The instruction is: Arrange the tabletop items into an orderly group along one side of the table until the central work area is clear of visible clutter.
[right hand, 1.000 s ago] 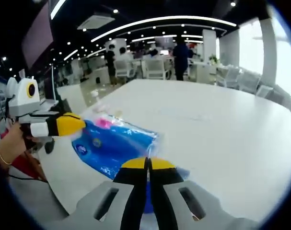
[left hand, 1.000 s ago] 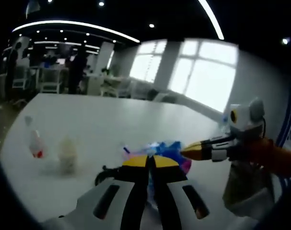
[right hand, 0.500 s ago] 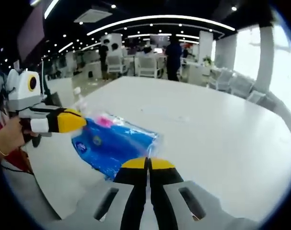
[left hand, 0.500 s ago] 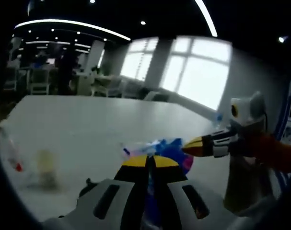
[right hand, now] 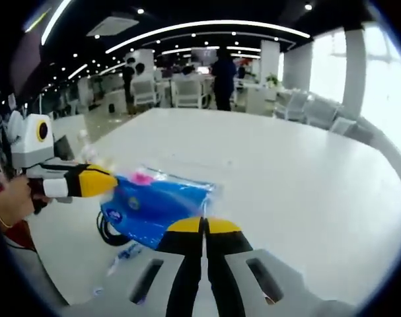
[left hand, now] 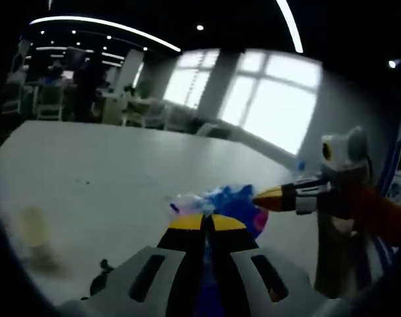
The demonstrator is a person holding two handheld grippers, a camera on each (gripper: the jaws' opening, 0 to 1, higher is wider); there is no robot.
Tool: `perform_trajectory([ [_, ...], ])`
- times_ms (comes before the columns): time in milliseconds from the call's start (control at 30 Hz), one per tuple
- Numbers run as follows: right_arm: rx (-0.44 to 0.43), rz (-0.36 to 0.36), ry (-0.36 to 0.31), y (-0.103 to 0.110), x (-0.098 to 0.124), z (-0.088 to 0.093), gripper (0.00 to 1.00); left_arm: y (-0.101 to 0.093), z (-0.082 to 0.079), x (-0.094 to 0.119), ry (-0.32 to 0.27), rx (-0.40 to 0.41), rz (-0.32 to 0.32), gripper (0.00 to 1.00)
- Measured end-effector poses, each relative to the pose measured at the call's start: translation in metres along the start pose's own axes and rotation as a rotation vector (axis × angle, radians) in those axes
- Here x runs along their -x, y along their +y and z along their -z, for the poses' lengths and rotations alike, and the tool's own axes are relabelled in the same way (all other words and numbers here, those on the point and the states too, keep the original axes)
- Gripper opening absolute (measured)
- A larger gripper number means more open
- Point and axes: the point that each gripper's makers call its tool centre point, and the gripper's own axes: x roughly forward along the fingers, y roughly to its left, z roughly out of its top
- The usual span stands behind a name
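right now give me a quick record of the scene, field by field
held item: blue plastic packet, pinched at both ends
left gripper: shut on one end of the packet
right gripper: shut on the other end
surface: white table
also on table: black cable under the packet; blurred pale object in the left gripper view

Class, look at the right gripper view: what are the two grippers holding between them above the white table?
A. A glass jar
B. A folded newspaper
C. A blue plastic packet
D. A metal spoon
C: the blue plastic packet hangs between the right gripper, shut on its near edge, and the left gripper, shut on its far corner, above the white table.
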Motion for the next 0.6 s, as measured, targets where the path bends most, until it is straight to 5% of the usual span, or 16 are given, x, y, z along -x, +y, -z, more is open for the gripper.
perform_trajectory([
  [600,-0.146,0.037,-0.007,-0.059,-0.044,0.017,0.01,0.013,0.023,-0.072,0.0,0.062,-0.017,0.0],
])
